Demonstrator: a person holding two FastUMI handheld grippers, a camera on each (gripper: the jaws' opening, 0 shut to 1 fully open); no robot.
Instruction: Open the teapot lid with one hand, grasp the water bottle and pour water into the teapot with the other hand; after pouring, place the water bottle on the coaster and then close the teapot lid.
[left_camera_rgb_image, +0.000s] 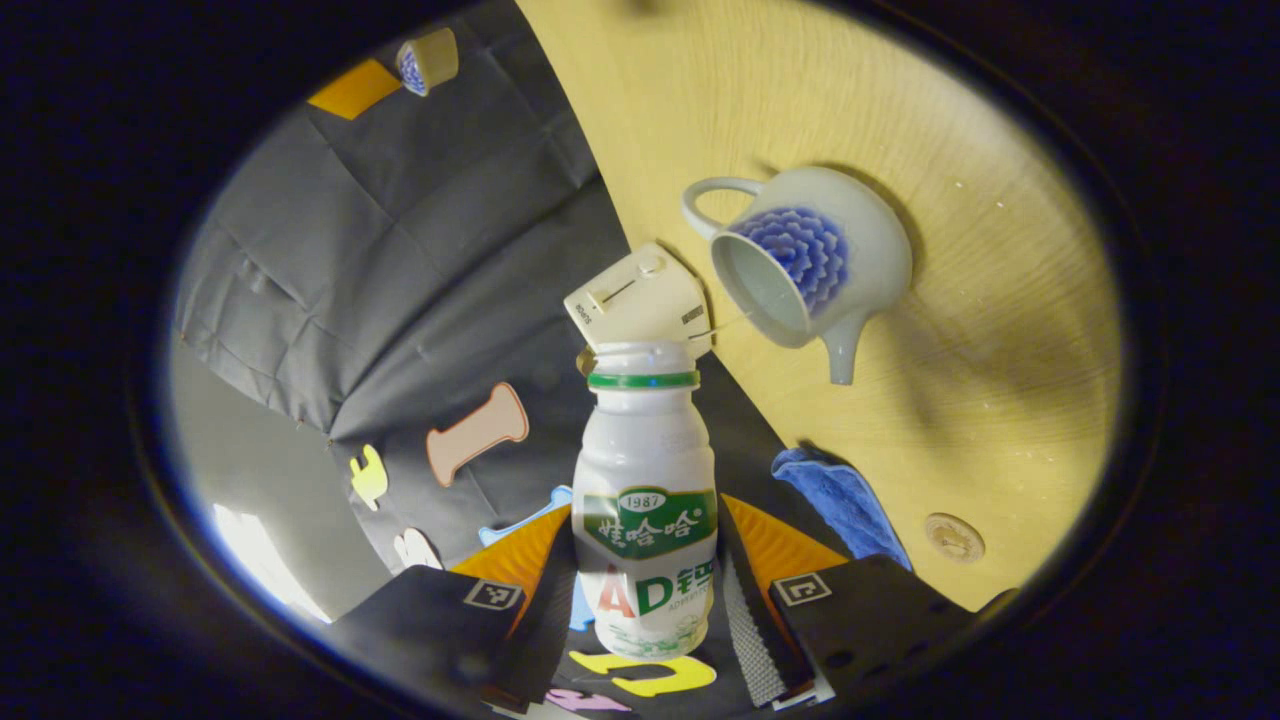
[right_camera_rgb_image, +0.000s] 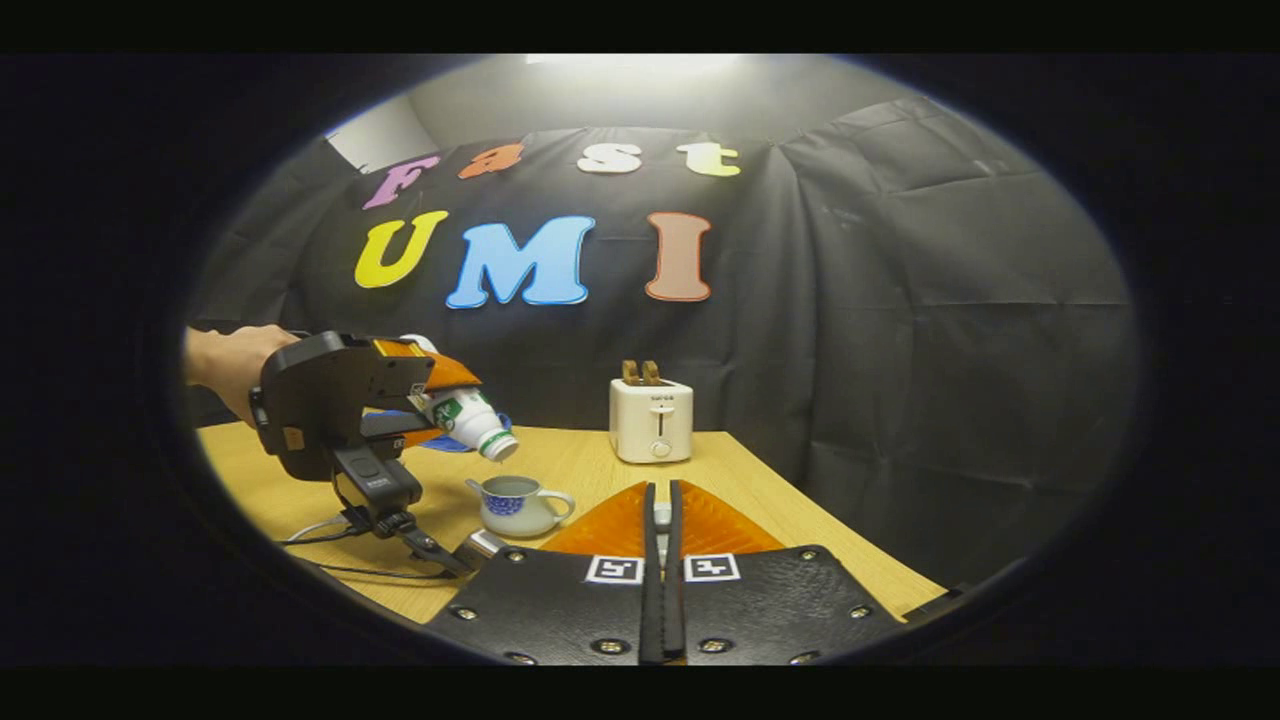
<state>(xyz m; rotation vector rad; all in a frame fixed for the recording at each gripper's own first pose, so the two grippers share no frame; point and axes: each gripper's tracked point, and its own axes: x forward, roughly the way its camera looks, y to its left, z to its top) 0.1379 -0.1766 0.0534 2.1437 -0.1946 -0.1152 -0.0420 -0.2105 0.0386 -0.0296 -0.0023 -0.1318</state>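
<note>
While pinched in the left claw (left_camera_rgb_image: 645, 600), water bottle (left_camera_rgb_image: 646, 500) mouth-down over lidless teapot (left_camera_rgb_image: 810, 265); right claw (right_camera_rgb_image: 660, 520) closed.

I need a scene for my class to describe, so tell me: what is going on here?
A person is pouring from a water bottle into a teapot on a wooden table. The left gripper is shut on the bottle and tilts it, mouth down, over the open, lidless teapot. The right gripper is held back with its fingers closed; a small pale thing sits between them, perhaps the lid. A toaster, a blue cloth and a round coaster also sit on the table.
</note>
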